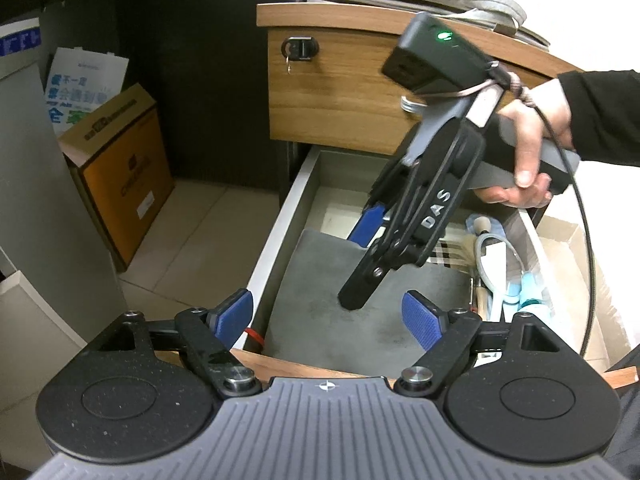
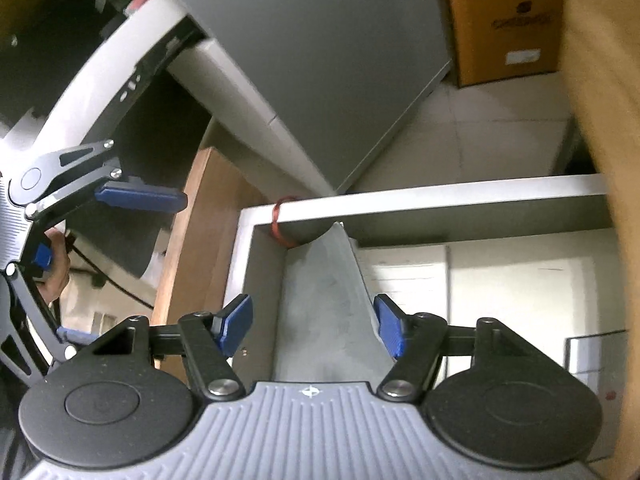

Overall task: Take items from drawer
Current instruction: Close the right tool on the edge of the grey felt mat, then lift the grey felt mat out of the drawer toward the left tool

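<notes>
Pulled-out drawer with pale grey metal walls and a wood-grain front (image 1: 276, 236), open beneath a wooden cabinet face with a keyed lock (image 1: 300, 49). Inside, a flat grey felt-like folder (image 1: 340, 280) leaning toward the left wall, its upper edge rising to the rim in the right wrist view. Along the right side of the drawer, a clutter of small items: a white looped cable (image 1: 498, 248), pale blue packets (image 1: 528, 292), a checked beige-and-brown card (image 1: 450, 254). Red rubber band (image 2: 280, 224) hooked over the near corner of the drawer wall.

Right black two-finger gripper with blue ribbed pads (image 2: 314, 326), held by a hand in a dark sleeve (image 1: 528, 152), dipped into the drawer, tips down over the grey folder. Fingers spread wide on either side of the folder's edge, pads apart from it, nothing clamped.

Left gripper of the same make (image 1: 332, 316), hovering above the drawer's front edge, fingers wide apart, empty.

Outside, to the left: an orange cardboard box (image 1: 120, 176) on the tiled floor (image 1: 192, 240), a white printed paper bag (image 1: 80, 80) behind it, and a grey panel (image 2: 320, 60) alongside.
</notes>
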Demonstrator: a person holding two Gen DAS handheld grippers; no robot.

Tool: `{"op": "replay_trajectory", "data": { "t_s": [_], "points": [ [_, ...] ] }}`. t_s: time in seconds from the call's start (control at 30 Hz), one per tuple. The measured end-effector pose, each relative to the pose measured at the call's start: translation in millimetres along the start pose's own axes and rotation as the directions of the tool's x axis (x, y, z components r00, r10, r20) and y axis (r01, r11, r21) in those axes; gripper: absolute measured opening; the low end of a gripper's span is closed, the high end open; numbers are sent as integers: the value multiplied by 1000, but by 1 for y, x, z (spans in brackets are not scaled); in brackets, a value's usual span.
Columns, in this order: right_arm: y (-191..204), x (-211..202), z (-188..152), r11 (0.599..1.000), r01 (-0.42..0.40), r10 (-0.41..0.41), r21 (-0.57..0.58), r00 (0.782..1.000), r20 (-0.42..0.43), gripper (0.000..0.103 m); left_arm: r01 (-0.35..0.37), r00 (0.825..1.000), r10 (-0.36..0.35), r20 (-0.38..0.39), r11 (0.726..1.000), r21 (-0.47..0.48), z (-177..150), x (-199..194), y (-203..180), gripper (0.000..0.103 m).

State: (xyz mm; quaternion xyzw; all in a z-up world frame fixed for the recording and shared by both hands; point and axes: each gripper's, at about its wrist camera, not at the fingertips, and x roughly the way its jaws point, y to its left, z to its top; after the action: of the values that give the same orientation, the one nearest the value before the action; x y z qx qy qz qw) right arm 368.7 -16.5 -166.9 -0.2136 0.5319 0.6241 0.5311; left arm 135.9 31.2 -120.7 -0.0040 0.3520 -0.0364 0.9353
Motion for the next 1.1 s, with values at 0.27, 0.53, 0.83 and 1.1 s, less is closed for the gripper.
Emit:
{"op": "replay_trajectory", "data": {
  "t_s": [0.27, 0.53, 0.83, 1.1],
  "points": [
    [5, 40, 21, 1000, -14, 13, -19, 999, -49, 21, -1, 1000, 1, -2, 1000, -8, -2, -3, 2, 84],
    [17, 44, 12, 1000, 15, -15, 0, 1000, 9, 4, -22, 1000, 22, -12, 999, -38, -4, -6, 8, 84],
    [33, 9, -5, 1000, 26, -27, 12, 995, 99, 2, -37, 999, 34, -26, 993, -111, -6, -10, 18, 84],
    [33, -43, -22, 999, 14, -20, 38, 986, 164, 2, 4, 1000, -9, -29, 986, -167, -3, -7, 24, 84]
  ]
}}
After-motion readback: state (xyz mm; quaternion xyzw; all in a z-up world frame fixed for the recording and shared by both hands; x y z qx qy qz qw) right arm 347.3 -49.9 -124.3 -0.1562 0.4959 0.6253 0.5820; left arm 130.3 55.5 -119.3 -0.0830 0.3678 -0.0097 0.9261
